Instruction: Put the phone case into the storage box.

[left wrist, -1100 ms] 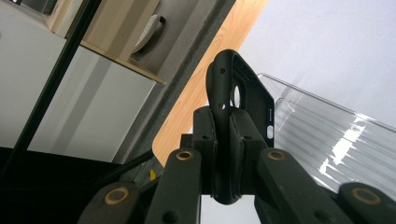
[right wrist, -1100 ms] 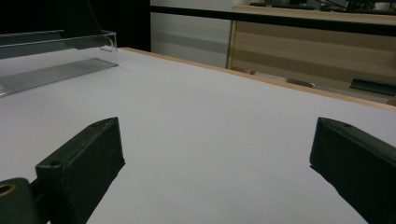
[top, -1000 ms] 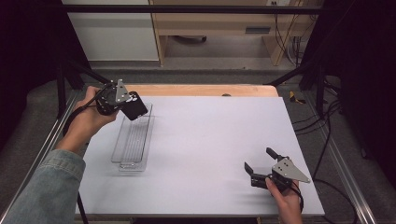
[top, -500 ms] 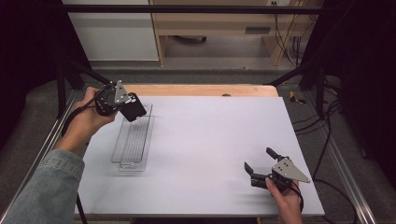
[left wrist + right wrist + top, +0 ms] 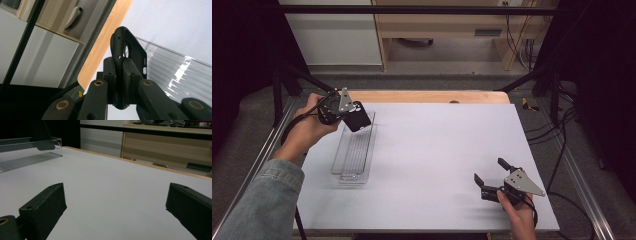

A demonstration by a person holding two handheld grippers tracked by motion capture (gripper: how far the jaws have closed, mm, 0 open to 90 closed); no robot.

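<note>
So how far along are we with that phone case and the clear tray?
Done: the left tool is shut on the black phone case and holds it over the far end of the clear tray. In hand: the case is off the table, not yet set down. Left: placing it, probably in the tray, and letting go. The right tool is open, holding nothing, low over the white table.

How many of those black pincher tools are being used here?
2. The left gripper is at the table's far left, over the clear tray, clamping a black phone case. The right gripper sits open near the front right.
</note>
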